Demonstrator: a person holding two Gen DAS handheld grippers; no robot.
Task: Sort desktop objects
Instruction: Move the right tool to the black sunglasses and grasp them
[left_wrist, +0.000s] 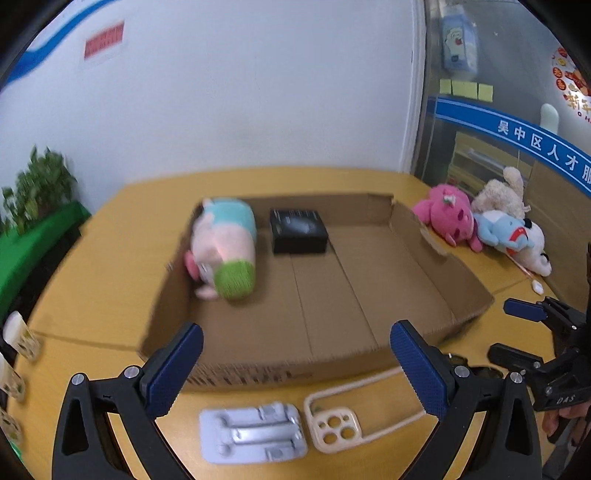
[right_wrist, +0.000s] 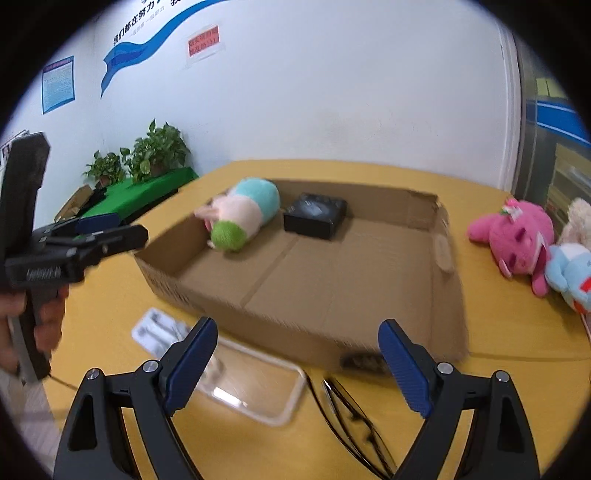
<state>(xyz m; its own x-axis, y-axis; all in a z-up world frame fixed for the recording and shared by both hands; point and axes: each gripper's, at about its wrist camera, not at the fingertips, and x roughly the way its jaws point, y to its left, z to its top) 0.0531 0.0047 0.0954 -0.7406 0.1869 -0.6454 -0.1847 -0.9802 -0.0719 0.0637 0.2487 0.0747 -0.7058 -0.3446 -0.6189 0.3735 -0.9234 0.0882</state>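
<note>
Hovering above the near table edge, left gripper (left_wrist: 295, 365) has jaws spread wide, nothing between them. Right gripper (right_wrist: 297, 363) likewise spread wide and empty, low over the table. Shallow cardboard box (left_wrist: 369, 295) sits on the yellow table (left_wrist: 110, 266). Inside the box: pastel plush toy (left_wrist: 225, 247) lying against the left wall, black box (left_wrist: 298, 230) just beside it near the back wall. Outside the box on the right, well apart: pink plush (left_wrist: 448, 216), blue plush (left_wrist: 504, 230) and cream plush (left_wrist: 506, 195) piled together, touching. In front of the box: grey blister pack (left_wrist: 253, 435), beige phone case (left_wrist: 336, 424), clear phone case (right_wrist: 255, 384), black glasses (right_wrist: 351, 413).
</note>
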